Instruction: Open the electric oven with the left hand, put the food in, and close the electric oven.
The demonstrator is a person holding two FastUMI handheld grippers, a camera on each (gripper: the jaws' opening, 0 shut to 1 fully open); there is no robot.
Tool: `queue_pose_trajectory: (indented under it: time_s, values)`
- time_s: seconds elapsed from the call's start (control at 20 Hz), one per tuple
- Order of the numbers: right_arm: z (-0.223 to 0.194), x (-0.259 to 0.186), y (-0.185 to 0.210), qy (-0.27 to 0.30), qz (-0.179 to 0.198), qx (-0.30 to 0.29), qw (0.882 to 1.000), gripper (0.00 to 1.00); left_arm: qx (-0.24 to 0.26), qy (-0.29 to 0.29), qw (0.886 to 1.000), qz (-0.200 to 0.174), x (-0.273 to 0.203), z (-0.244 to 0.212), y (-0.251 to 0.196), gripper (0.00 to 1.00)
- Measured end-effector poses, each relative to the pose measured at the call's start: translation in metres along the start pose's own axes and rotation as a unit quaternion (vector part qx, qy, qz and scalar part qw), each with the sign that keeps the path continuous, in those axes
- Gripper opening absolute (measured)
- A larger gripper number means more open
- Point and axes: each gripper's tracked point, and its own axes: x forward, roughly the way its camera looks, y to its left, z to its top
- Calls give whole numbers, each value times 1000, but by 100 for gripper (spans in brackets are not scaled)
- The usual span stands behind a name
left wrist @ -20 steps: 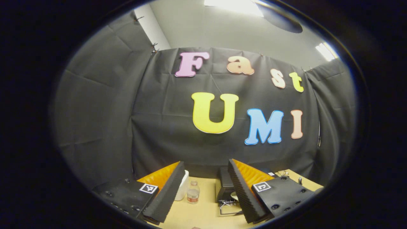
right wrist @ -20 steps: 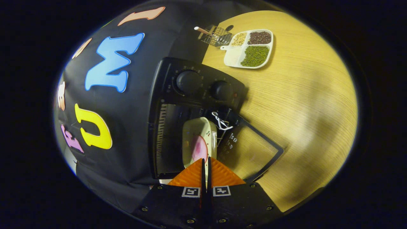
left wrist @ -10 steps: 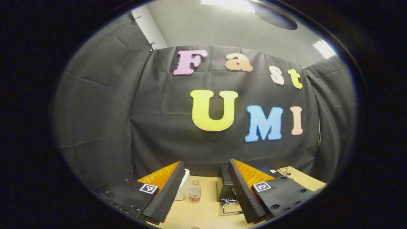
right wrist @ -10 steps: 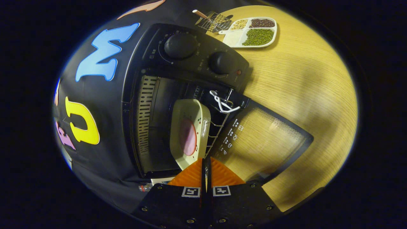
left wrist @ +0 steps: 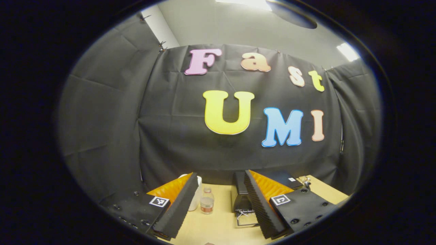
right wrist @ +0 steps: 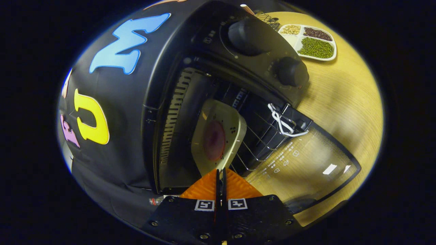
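Right gripper (right wrist: 220,172), fingers pinched on the plate (right wrist: 218,136) of food, now carried from the open door (right wrist: 306,166) into the electric oven (right wrist: 204,85) mouth above the rack; release and closing pending; left gripper (left wrist: 218,194) wide, empty.

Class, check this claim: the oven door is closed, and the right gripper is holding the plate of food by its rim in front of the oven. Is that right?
Not quite. In the right gripper view the oven door hangs open. The rest stands: the right gripper grips the plate by its rim at the oven.
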Motion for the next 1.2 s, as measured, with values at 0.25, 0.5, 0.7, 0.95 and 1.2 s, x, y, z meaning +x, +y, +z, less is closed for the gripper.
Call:
queue_pose_trajectory:
  time_s: [0.25, 0.5, 0.7, 0.95, 1.2]
  values:
    - [15, -57, 10, -15, 4, -105, 994, 0, -11, 9, 1000, -24, 12, -11, -34, 95]
    - [40, -151, 45, -88, 20, -306, 948, 1, -6, 15, 998, -53, 26, -22, -80, 93]
    - [67, -232, 90, -175, 43, -437, 881, 0, -2, 15, 997, -75, 34, -26, -120, 96]
    - [111, -329, 126, -272, 47, -483, 831, 1, 4, 13, 996, -90, 37, -26, -161, 89]
    - [149, -369, 118, -308, 27, -481, 820, 71, 1, 74, 992, -98, 47, -68, -194, 97]
